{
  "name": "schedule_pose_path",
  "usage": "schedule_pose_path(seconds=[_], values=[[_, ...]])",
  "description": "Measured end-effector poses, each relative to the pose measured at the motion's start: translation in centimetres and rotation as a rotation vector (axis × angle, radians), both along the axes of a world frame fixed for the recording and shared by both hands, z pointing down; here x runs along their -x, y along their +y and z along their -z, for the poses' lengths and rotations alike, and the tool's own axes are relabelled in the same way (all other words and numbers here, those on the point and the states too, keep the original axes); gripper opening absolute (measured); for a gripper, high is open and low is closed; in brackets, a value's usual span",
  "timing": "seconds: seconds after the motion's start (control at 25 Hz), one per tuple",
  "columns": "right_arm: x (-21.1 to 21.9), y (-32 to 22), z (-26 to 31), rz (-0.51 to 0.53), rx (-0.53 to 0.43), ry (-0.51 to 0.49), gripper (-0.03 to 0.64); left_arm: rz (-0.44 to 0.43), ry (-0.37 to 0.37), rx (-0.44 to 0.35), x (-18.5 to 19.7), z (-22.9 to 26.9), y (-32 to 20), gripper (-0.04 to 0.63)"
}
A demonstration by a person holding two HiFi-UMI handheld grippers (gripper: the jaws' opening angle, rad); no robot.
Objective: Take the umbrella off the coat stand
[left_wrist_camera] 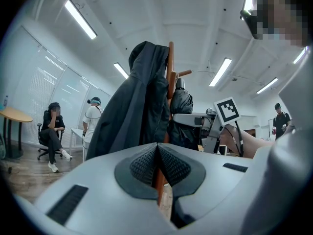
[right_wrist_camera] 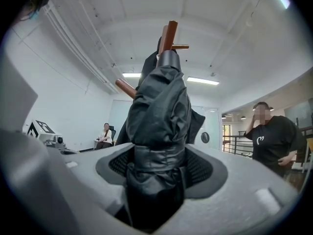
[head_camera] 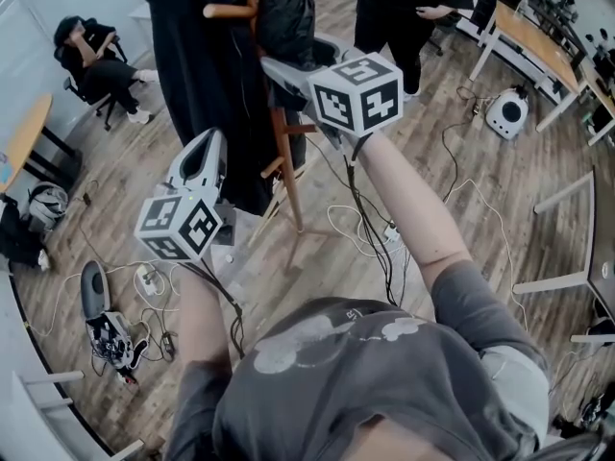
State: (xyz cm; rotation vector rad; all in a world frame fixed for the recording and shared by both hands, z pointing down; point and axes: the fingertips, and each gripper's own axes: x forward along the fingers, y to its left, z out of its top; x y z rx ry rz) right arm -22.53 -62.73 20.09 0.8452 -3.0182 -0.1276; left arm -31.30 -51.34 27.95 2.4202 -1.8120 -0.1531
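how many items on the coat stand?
2: black hooded coat hung by its hood; folded black umbrella beside it, between the right gripper's jaws. More may hide behind the coat.

Two grippers: the left gripper (left_wrist_camera: 157,153) and the right gripper (right_wrist_camera: 159,168). One umbrella (right_wrist_camera: 159,106) sits between the right gripper's jaws. One stand (left_wrist_camera: 170,65) and one coat (left_wrist_camera: 137,111) are ahead of the left gripper. Three bystanders are beyond it: a seated person (left_wrist_camera: 53,131), a person in white (left_wrist_camera: 92,119) and a person in black (left_wrist_camera: 279,119).

The left grey plastic two-jaw gripper (head_camera: 209,145) is pointing level, its jaws pressing together. The right grey plastic two-jaw gripper (head_camera: 288,73) is reaching further forward on an outstretched bare forearm (head_camera: 404,200), its jaws clamping a black folded fabric umbrella (right_wrist_camera: 159,111).
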Motion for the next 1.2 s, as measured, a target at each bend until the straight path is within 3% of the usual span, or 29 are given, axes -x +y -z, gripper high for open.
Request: schedule_pose_path(seconds=[1.2], values=[[-5.7, 2.3, 6.1, -0.061, -0.073, -0.167, 0.279, -0.025, -0.009, -0.039, -1.5, 1.7, 2.1, 0.003]])
